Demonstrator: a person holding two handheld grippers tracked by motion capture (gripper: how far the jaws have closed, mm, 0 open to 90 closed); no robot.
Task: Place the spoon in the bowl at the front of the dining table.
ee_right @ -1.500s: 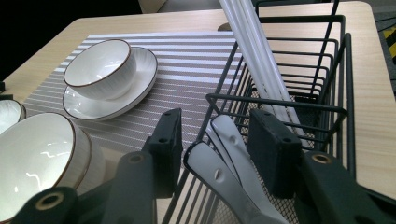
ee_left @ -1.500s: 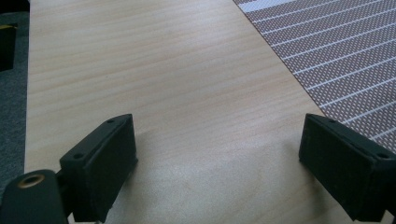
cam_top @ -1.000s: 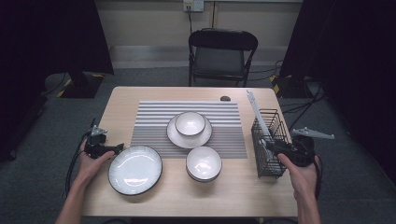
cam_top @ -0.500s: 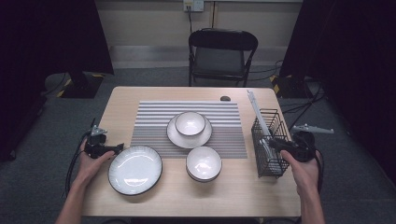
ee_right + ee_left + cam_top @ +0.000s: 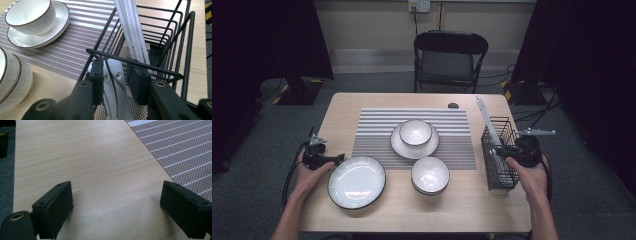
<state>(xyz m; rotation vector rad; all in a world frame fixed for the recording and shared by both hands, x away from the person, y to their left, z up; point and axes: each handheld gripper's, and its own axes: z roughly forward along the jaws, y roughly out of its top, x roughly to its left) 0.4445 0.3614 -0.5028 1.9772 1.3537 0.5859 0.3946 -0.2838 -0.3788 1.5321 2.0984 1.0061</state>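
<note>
Where counted — two bowls [image 5: 415,131], two plates [image 5: 357,181]

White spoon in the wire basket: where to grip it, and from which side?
Grip the white spoon across its broad lower part, coming down from above through the basket's open top. The wire walls block the sides, and the chopsticks lean just behind it, so keep the right gripper in front of them.
</note>
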